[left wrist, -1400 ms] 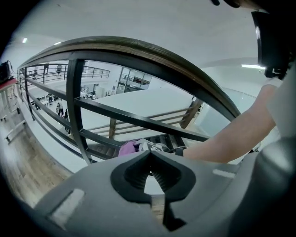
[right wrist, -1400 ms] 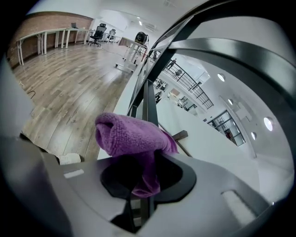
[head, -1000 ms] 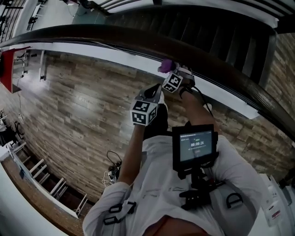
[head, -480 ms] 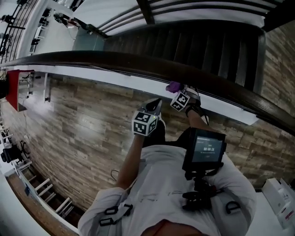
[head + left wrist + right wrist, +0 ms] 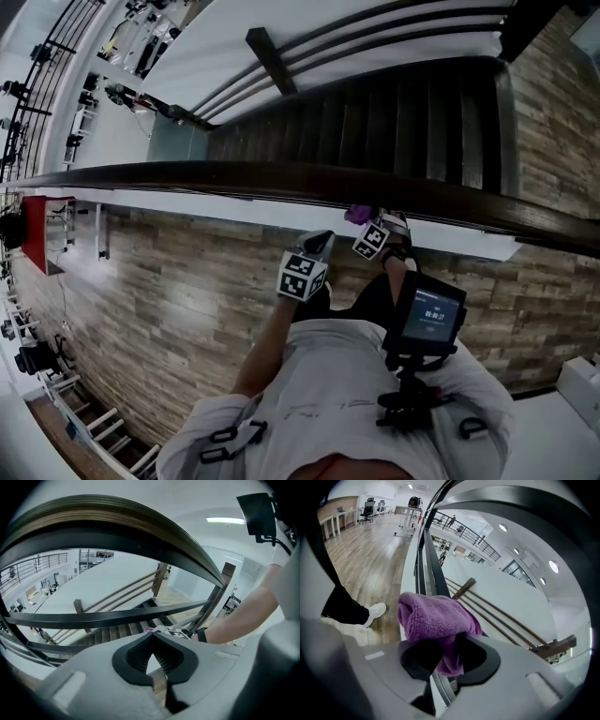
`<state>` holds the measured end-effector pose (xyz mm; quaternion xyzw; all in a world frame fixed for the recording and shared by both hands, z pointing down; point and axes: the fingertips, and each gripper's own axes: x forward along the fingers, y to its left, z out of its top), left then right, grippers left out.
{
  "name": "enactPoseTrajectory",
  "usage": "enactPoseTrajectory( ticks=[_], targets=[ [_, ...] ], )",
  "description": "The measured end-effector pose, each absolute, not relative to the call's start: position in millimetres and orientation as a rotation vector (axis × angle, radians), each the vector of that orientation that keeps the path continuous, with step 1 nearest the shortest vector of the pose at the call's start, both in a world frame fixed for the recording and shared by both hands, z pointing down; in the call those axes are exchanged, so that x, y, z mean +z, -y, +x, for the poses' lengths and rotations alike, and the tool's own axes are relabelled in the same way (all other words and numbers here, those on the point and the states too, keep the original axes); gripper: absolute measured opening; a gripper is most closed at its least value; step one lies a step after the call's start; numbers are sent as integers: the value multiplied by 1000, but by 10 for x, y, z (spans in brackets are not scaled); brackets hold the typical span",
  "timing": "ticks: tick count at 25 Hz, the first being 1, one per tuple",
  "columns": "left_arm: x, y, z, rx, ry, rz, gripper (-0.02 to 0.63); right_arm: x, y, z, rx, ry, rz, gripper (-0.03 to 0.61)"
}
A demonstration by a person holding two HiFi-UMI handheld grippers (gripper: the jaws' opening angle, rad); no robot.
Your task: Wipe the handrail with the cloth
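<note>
**Head view.** The handrail (image 5: 234, 178) is seen as a dark wooden band crossing the frame from the left edge to the right edge. Stairs lie above it and a plank floor (image 5: 187, 281) below. The purple cloth (image 5: 355, 214) is located right of centre, at the near edge of the rail. Whether it is pressed onto the wood cannot be told from this angle.

**Right gripper** (image 5: 362, 221). The cloth is bunched between its jaws and gripped there. The jaws have just been eased open a little, yet in the right gripper view the cloth is seen clamped, most of it bulging out ahead of the tips.

**Left gripper** (image 5: 322, 241). It is held just left of the right one, short of the rail. Its jaws are closed tip to tip with nothing between them. No part in the wipe appears to be taken by it.

**Progress, as judged.** Wiping is taken to be under way, with the cloth at the rail.
- No damp or cleaned streak is visible, so the length already covered cannot be read.
- A long stretch of rail to the left and a shorter one to the right may remain to be passed over.
</note>
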<state>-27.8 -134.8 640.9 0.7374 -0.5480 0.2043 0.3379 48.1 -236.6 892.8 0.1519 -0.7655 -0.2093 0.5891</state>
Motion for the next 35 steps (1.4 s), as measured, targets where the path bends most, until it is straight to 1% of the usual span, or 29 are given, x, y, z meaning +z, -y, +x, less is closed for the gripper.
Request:
enactPoseTrajectory(
  ticks=[11,18,22,28,33,35],
  targets=[
    [6420,1830,868,592,1263,2065,0,8922,2646,1608,-418,1769,448,103],
    [6504,2085,1518,643,1138,2137,0,8868,2860,2165,-456,1742,502,103],
    [6623,2194,1916,662,1072,2159,0,8887,2982,2712,-438,1705,565,104],
    [6715,2365,2317,651,1000,2187,0,8784,3227,3453,-429,1646,648,110],
    [6806,2542,2662,665,935,2209,0,8687,3499,4283,-366,1556,744,110],
    [6872,2602,2914,672,903,2224,0,8666,3634,4729,-346,1515,782,109]
  ],
)
